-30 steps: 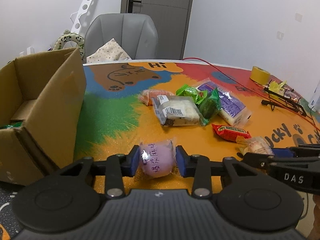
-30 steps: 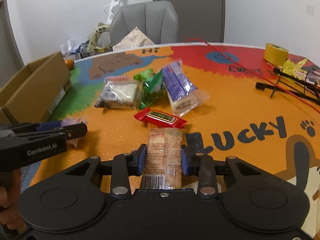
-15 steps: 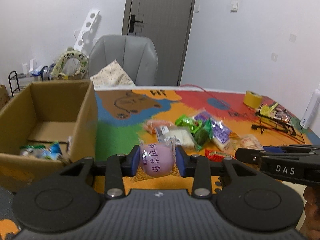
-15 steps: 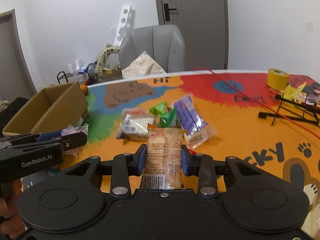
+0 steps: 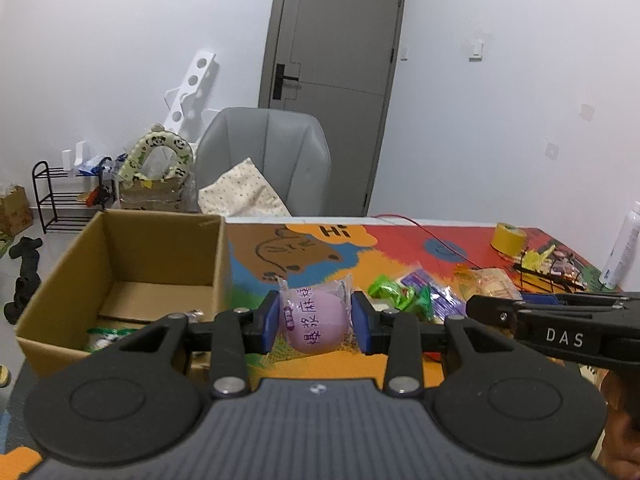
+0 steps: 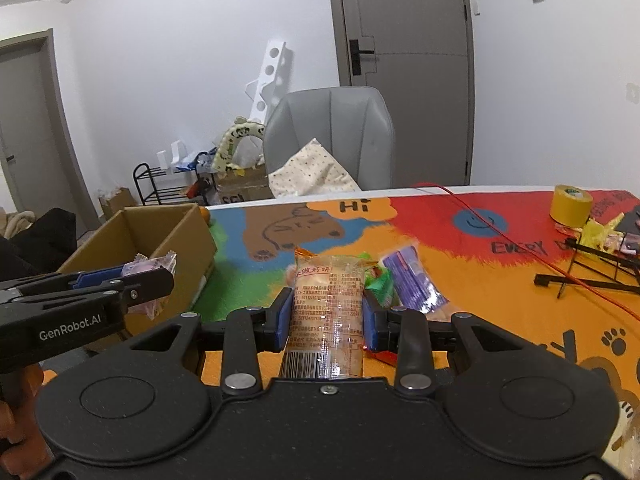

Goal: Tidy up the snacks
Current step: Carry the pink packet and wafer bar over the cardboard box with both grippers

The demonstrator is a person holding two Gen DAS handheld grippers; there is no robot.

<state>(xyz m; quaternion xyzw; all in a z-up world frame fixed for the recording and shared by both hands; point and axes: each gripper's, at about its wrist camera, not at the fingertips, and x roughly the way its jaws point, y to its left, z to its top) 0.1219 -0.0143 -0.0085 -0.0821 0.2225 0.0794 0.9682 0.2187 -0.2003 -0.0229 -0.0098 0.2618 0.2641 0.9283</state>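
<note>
My left gripper [image 5: 316,326] is shut on a purple round snack pack [image 5: 316,320] and holds it above the table, just right of an open cardboard box [image 5: 160,248] that has a few snacks in its bottom. My right gripper [image 6: 327,320] is shut on a clear-wrapped biscuit pack [image 6: 328,304], held above the table. The left gripper also shows in the right wrist view [image 6: 132,280], next to the box [image 6: 180,240]. A green pack [image 5: 396,290] and a purple-white pack [image 6: 412,280] lie on the table behind the grippers.
The colourful table mat [image 6: 480,280] carries a yellow tape roll [image 6: 570,204], a black wire rack [image 6: 592,268] and a red cable [image 6: 500,236] at the right. A grey chair [image 5: 264,160] stands behind the table. A white bottle [image 5: 622,252] stands far right.
Both grippers have risen from the table with their snacks. The left one has moved toward the box, whose inside now shows.
</note>
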